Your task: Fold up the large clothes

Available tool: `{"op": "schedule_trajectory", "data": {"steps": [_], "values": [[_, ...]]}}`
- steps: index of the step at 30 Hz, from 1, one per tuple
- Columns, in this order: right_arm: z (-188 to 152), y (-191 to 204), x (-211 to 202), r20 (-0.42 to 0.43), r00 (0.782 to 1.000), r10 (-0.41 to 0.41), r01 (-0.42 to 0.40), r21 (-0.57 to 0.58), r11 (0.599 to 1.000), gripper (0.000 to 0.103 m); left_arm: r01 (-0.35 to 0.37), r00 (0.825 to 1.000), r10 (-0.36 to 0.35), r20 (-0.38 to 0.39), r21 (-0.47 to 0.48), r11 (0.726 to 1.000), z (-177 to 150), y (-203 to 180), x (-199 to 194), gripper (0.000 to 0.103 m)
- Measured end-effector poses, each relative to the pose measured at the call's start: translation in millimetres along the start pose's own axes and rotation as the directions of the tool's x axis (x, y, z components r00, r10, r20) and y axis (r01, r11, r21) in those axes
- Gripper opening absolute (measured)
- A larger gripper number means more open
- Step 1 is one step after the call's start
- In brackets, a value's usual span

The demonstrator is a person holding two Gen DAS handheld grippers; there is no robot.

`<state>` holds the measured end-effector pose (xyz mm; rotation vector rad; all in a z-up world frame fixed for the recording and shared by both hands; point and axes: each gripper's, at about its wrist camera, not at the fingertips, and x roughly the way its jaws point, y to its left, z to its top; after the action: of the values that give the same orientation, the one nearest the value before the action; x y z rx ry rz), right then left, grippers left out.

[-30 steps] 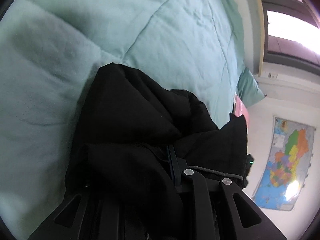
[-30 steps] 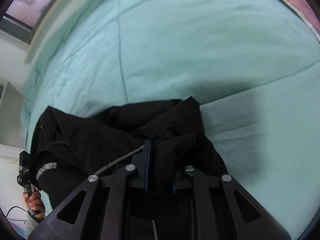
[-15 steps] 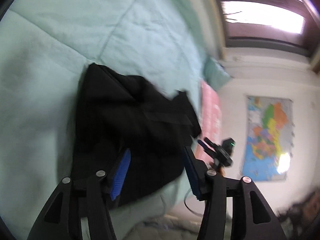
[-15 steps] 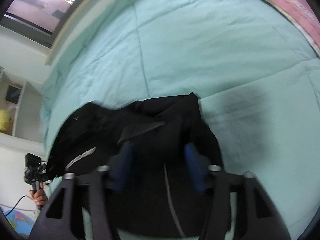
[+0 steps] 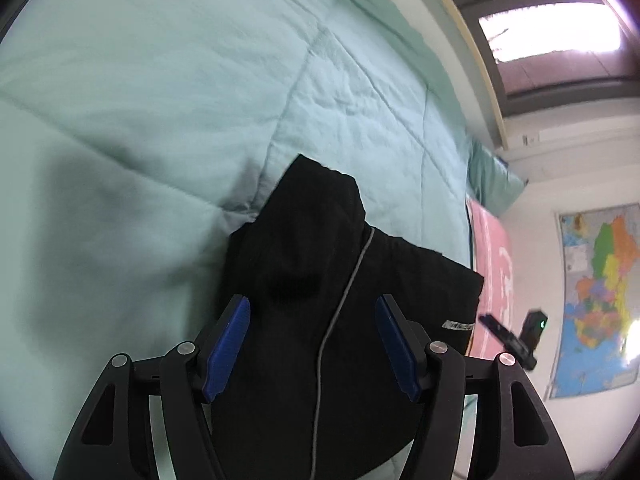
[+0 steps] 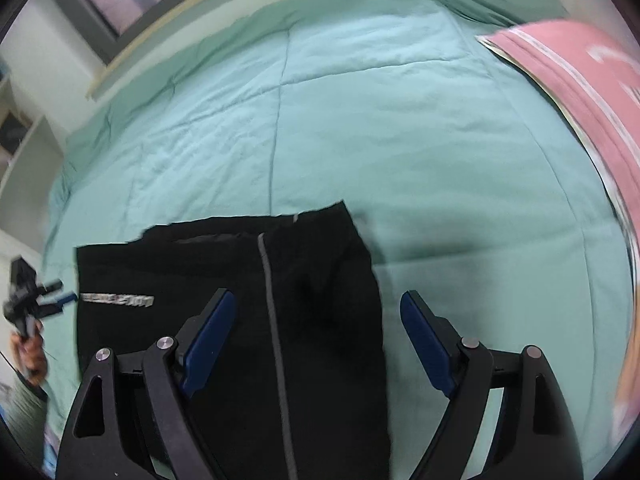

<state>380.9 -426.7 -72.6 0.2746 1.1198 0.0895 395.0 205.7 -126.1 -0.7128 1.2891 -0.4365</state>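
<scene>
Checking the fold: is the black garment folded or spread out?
Folded: the black garment lies as a compact rectangle with straight edges on the green quilt.

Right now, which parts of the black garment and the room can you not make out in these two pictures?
- Black folded garment: its near edge is hidden behind the left gripper in the left wrist view.
- Silver logo: too blurred to read in the right wrist view.
- Pink blanket: cut off by the frame edge there.
- Colourful wall map: print too small.

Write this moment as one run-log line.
left gripper: jaws just opened, empty | right gripper: jaws just opened, empty | folded black garment: released, flat on mint-green quilt
</scene>
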Motion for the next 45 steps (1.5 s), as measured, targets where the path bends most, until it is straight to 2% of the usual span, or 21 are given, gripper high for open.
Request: {"op": "schedule_trajectory", "data": {"steps": [5, 7, 9, 10, 11, 12, 15, 18, 21, 23, 24, 25, 26, 29, 33, 36, 39, 40, 41, 43, 45], "values": [[25, -2, 53, -0.071, 0.998, -0.003, -0.004, -0.106, 0.994, 0.087, -0.009, 0.998, 0.012, -0.061, 0.046, 0.999, 18, -2, 20, 0.067], [32, -7, 77, -0.099, 0.995, 0.006, -0.017, -0.108, 0.994, 0.087, -0.009, 0.997, 0.013, -0.073, 0.055, 0.998, 25, 2, 25, 0.067], [36, -12, 100, -0.134, 0.989, 0.062, -0.073, -0.081, 0.994, 0.084, -0.015, 0.996, 0.019, -0.089, 0.041, 0.999, 31, 6, 32, 0.067], [36, -15, 110, -0.149, 0.984, 0.095, -0.104, -0.057, 0.993, 0.077, -0.015, 0.996, 0.018, -0.093, 0.037, 0.999, 31, 8, 34, 0.067], [35, -15, 114, -0.141, 0.982, 0.123, -0.130, -0.041, 0.991, 0.054, -0.018, 0.996, 0.021, -0.092, 0.029, 0.999, 32, 10, 36, 0.067], [34, -15, 115, -0.130, 0.983, 0.134, -0.138, -0.028, 0.990, 0.041, -0.019, 0.996, 0.021, -0.089, 0.028, 0.999, 31, 10, 33, 0.067], [27, -9, 102, -0.058, 0.995, 0.078, -0.081, -0.035, 0.996, 0.035, -0.004, 0.997, 0.007, -0.070, 0.045, 0.999, 30, 8, 30, 0.067], [21, -5, 81, -0.008, 0.997, 0.078, -0.078, -0.035, 0.996, 0.034, 0.025, 0.997, -0.022, -0.079, 0.044, 0.999, 30, 7, 30, 0.067], [19, -1, 74, -0.015, 0.997, 0.070, -0.071, -0.052, 0.996, 0.034, 0.042, 0.995, -0.039, -0.091, 0.042, 0.998, 32, 5, 35, 0.067], [21, 0, 77, -0.022, 0.998, 0.053, -0.054, -0.053, 0.997, 0.033, 0.008, 0.998, -0.006, -0.061, 0.036, 0.999, 32, 4, 37, 0.066], [22, 1, 77, -0.021, 0.999, 0.038, -0.039, -0.052, 0.998, 0.031, -0.032, 0.999, 0.033, -0.037, 0.031, 0.999, 31, 2, 36, 0.057], [22, 2, 75, -0.015, 1.000, 0.024, -0.025, -0.050, 0.998, 0.029, -0.076, 0.997, 0.077, -0.016, 0.040, 0.996, 30, 0, 35, 0.021], [23, 2, 71, -0.002, 1.000, 0.010, -0.011, -0.048, 0.999, 0.027, -0.091, 0.996, 0.091, -0.005, 0.050, 0.995, 29, -3, 33, 0.012], [24, 6, 43, 0.069, 0.997, -0.035, 0.037, -0.029, 0.999, 0.024, -0.097, 0.991, 0.086, 0.104, 0.098, 0.991, 19, -25, 5, 0.009], [31, 8, 4, 0.141, 0.987, -0.071, 0.076, -0.029, 0.997, 0.024, -0.032, 0.979, 0.001, 0.206, 0.149, 0.988, 17, -60, -41, 0.008], [39, 11, 6, 0.146, 0.985, -0.095, 0.101, -0.032, 0.994, 0.024, -0.100, 0.967, 0.057, 0.248, 0.162, 0.982, 31, -71, -36, 0.008], [44, 3, 40, 0.095, 0.987, -0.130, 0.129, 0.018, 0.992, 0.024, -0.181, 0.965, 0.162, 0.206, 0.075, 0.981, 49, -48, 2, 0.008], [44, -5, 58, 0.061, 0.989, -0.132, 0.129, 0.048, 0.990, 0.024, -0.239, 0.958, 0.230, 0.171, 0.036, 0.970, 55, -32, 26, 0.009], [43, -9, 73, 0.032, 0.991, -0.129, 0.126, 0.066, 0.990, 0.024, -0.258, 0.957, 0.256, 0.135, 0.002, 0.966, 58, -19, 43, 0.009], [38, -21, 110, -0.052, 0.991, -0.125, 0.130, 0.110, 0.985, 0.024, -0.271, 0.959, 0.275, 0.065, -0.064, 0.960, 60, 7, 74, 0.011], [33, -23, 135, -0.111, 0.983, -0.145, 0.157, 0.108, 0.982, 0.025, -0.271, 0.960, 0.275, 0.050, -0.085, 0.959, 62, 18, 85, 0.015]]}}
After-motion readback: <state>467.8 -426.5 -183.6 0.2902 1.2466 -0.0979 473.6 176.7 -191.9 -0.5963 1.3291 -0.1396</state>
